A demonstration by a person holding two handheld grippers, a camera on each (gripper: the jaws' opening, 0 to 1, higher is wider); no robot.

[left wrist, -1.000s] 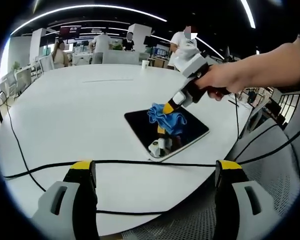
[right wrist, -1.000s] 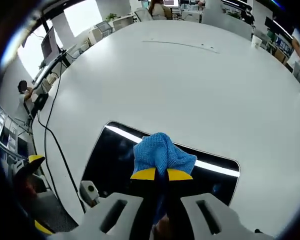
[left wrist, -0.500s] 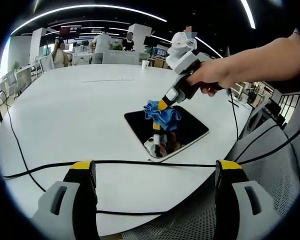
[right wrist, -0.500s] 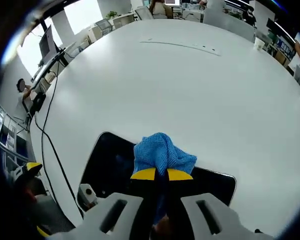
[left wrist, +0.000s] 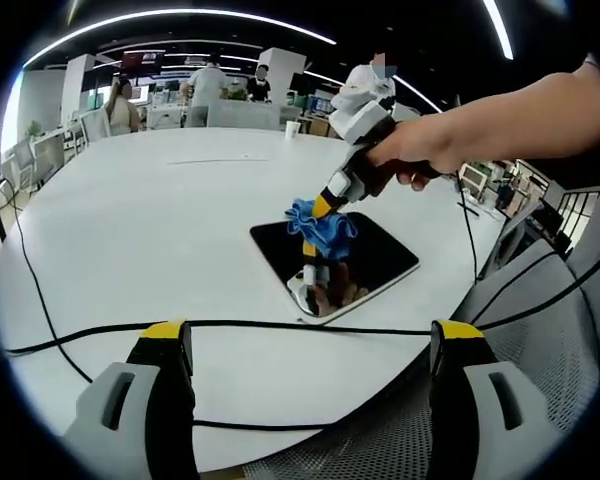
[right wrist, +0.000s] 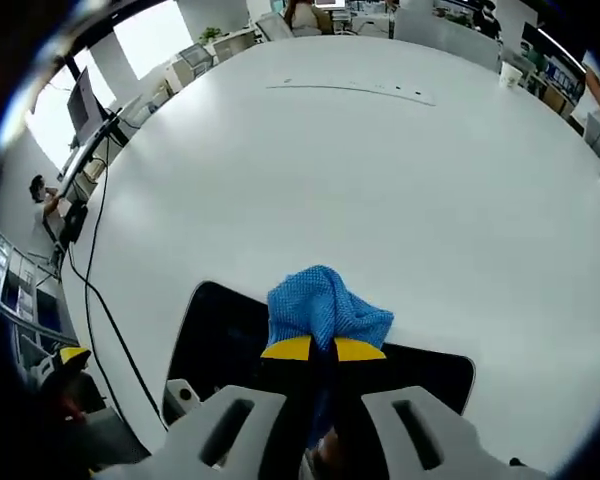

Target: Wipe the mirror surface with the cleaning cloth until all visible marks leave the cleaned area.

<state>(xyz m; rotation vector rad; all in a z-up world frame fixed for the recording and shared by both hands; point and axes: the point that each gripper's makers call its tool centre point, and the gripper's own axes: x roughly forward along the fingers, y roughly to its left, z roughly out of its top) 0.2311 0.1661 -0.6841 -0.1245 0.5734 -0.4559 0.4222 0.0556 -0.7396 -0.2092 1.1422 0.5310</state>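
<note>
A dark rectangular mirror [left wrist: 370, 262] lies flat on the white table [left wrist: 160, 230], seen also in the right gripper view as the mirror [right wrist: 215, 330]. My right gripper [right wrist: 322, 349] is shut on a blue cleaning cloth [right wrist: 325, 308]. In the left gripper view that right gripper [left wrist: 320, 211] holds the blue cloth [left wrist: 321, 224] at the mirror's far part, a hand gripping its handle. My left gripper [left wrist: 310, 345] stands open near the table's front edge, nothing between its fingers.
A black cable [left wrist: 280, 325] runs across the table's front, in front of the mirror. A paper cup [left wrist: 290, 128] stands at the far side. People stand beyond the table. A mesh chair [left wrist: 540, 330] sits at the right.
My right gripper has carried the cloth toward the mirror's far edge. In the right gripper view the mirror has slid lower. The left gripper has stayed still.
</note>
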